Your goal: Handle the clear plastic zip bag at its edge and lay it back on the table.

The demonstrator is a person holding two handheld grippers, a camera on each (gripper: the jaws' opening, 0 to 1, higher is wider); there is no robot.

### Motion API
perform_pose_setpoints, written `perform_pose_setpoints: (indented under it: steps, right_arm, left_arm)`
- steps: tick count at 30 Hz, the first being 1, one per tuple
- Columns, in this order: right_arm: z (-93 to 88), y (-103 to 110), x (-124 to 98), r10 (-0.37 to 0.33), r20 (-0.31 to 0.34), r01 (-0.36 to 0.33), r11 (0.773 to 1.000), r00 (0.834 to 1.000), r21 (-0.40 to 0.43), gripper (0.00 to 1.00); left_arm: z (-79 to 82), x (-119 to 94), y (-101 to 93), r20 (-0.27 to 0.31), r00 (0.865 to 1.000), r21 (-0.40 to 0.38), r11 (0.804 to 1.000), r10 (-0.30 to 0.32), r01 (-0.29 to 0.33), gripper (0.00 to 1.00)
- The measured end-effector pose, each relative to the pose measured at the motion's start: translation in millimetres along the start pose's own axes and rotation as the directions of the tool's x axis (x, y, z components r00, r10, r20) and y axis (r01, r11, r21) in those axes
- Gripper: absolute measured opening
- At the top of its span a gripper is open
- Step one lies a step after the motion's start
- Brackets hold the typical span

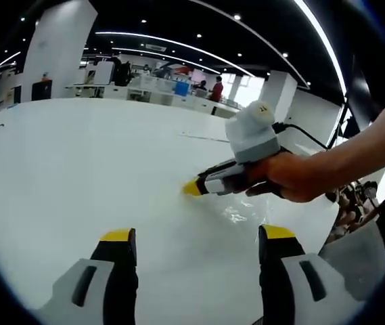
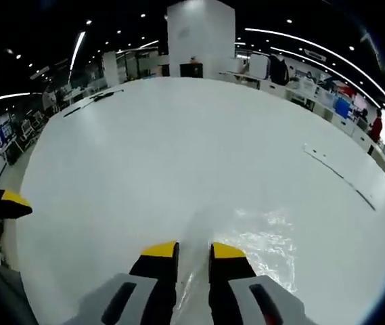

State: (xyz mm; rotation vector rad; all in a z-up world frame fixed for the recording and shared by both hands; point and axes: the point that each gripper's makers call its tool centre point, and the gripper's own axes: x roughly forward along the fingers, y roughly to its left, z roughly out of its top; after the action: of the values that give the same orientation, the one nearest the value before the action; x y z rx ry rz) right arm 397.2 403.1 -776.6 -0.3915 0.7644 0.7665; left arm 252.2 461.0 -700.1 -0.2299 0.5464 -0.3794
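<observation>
right claw (image 2: 193,252): jaws nearly closed, pinching the bag (image 2: 263,237) at its near edge | left claw (image 1: 197,237): jaws wide apart, holding nothing, above the table (image 1: 77,162) | bag: flat on the table well inside its edges, long axis unclear

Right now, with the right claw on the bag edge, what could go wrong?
1. The right claw pinches only a thin edge of the clear zip bag; it may slip out if lifted fast.
2. The bag is nearly invisible against the white table, wrinkled beside the claw; it could land folded rather than flat.
3. The left claw is open and apart from the bag, so nothing steadies the free side.
</observation>
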Motion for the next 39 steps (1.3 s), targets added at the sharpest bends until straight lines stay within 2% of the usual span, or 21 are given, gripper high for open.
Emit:
perform_pose_setpoints:
  steps: [3,7,10,13,16,20,22,23,26,28,31,35,37,39]
  right_arm:
    - [-1.1,0,-6,0.002,-0.006,-0.002,1.000,1.000,-0.023,0.00]
    - [-2.2,-1,-11,0.006,-0.004,-0.006,0.997,1.000,-0.076,0.00]
    - [-0.7,5,-25,0.009,0.007,-0.008,0.992,1.000,-0.124,0.00]
    - [0.6,5,-26,0.021,0.019,-0.017,0.981,1.000,-0.195,0.00]
    - [3.2,8,-41,0.028,0.027,-0.020,0.963,0.999,-0.267,0.00]
    - [0.2,16,-53,0.040,0.034,-0.028,0.955,0.999,-0.297,0.00]
    - [2.6,21,-57,0.053,0.040,-0.036,0.937,0.998,-0.349,0.00]
    - [3.3,24,-62,0.056,0.042,-0.035,0.919,0.998,-0.392,0.00]
    - [2.8,33,-73,0.067,0.050,-0.040,0.911,0.997,-0.410,0.00]
    - [2.6,40,-79,0.081,0.056,-0.048,0.895,0.995,-0.443,0.00]
    - [-0.2,51,-85,0.101,0.051,-0.061,0.858,0.994,-0.510,0.00]
    - [-3.2,62,-90,0.111,0.044,-0.067,0.824,0.993,-0.563,0.00]
    - [-4.0,68,-92,0.118,0.039,-0.069,0.782,0.992,-0.619,0.00]
    - [-5.6,75,-93,0.123,0.036,-0.072,0.768,0.992,-0.637,0.00]
  left_arm:
    - [0.8,0,0.1,0.003,1.000,0.000,1.000,0.001,-0.001,0.71]
    - [0.5,0,1.2,0.002,1.000,-0.003,1.000,0.005,-0.005,0.70]
    - [0.1,-2,1.9,-0.002,1.000,-0.005,1.000,0.011,-0.011,0.69]
    - [-0.4,-1,1.7,-0.006,1.000,-0.007,1.000,0.009,-0.009,0.68]
    - [-0.2,0,-0.2,-0.005,1.000,0.000,1.000,0.004,-0.004,0.68]
    - [1.2,0,-1.0,0.001,1.000,-0.001,1.000,-0.001,0.001,0.67]
    - [2.0,0,-0.1,0.007,1.000,-0.013,1.000,0.001,-0.001,0.67]
    - [2.0,0,0.2,0.007,1.000,-0.018,1.000,0.001,-0.001,0.67]
    - [3.1,-1,0.2,0.009,1.000,-0.025,1.000,-0.001,0.001,0.67]
    - [6.8,-4,1.3,0.020,1.000,-0.037,0.999,0.004,-0.004,0.66]
    - [12.7,-5,7.2,0.038,0.999,-0.054,0.998,0.016,-0.014,0.67]
    - [19.0,-7,13.2,0.041,0.999,-0.051,0.998,0.023,-0.021,0.66]
    - [24.3,-5,21.7,0.046,0.999,-0.063,0.998,0.026,-0.023,0.63]
    - [27.9,-3,27.3,0.043,0.999,-0.085,0.996,0.021,-0.017,0.58]
